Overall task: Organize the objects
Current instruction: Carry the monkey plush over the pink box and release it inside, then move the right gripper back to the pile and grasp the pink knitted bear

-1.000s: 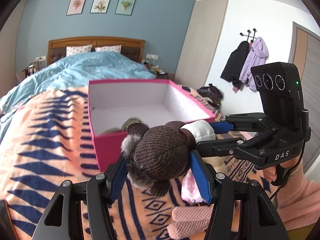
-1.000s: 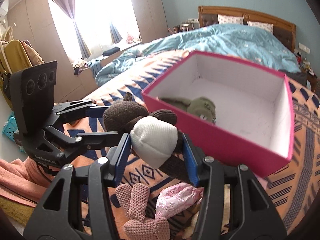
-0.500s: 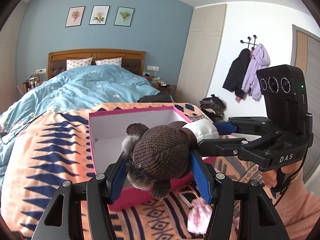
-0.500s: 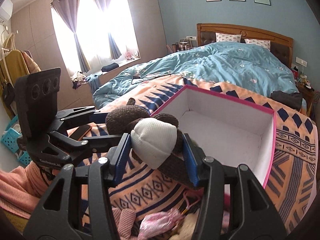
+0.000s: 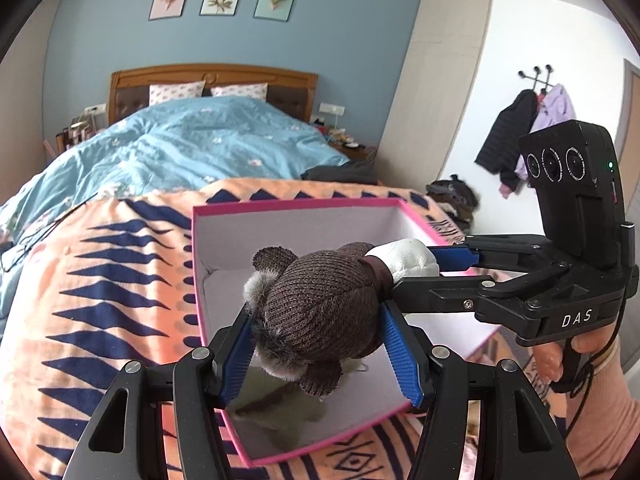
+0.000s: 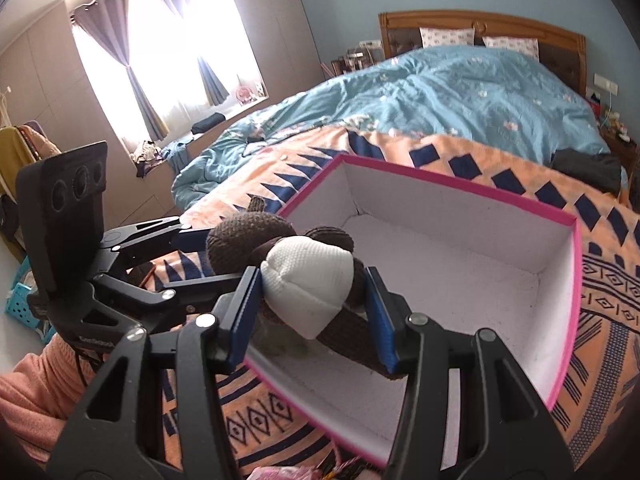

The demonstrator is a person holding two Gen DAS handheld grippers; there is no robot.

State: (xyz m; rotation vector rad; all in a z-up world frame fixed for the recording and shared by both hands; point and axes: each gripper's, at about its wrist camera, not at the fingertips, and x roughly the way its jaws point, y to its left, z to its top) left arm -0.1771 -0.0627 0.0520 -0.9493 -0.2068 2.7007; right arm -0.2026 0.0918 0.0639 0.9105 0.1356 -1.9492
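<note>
Left gripper (image 5: 320,344): blue pads clamp the brown knitted toy's (image 5: 320,316) head, above the box's near wall
Right gripper (image 6: 312,296): closed on the toy's white muzzle (image 6: 306,284); it reaches in from the right
Pink box (image 6: 460,188): open-topped, white inside; an olive soft item (image 5: 276,400) lies under the toy, far half bare
Left view only: coats on wall hooks (image 5: 524,128)
Right view only: curtained window (image 6: 160,56)
Beyond: patterned blanket (image 5: 100,280), then blue duvet (image 6: 460,92)

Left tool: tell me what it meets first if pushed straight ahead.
Carrying the brown knitted plush toy, the left tool would probably meet the white far inner wall of the pink cardboard box; depth is uncertain.
</note>
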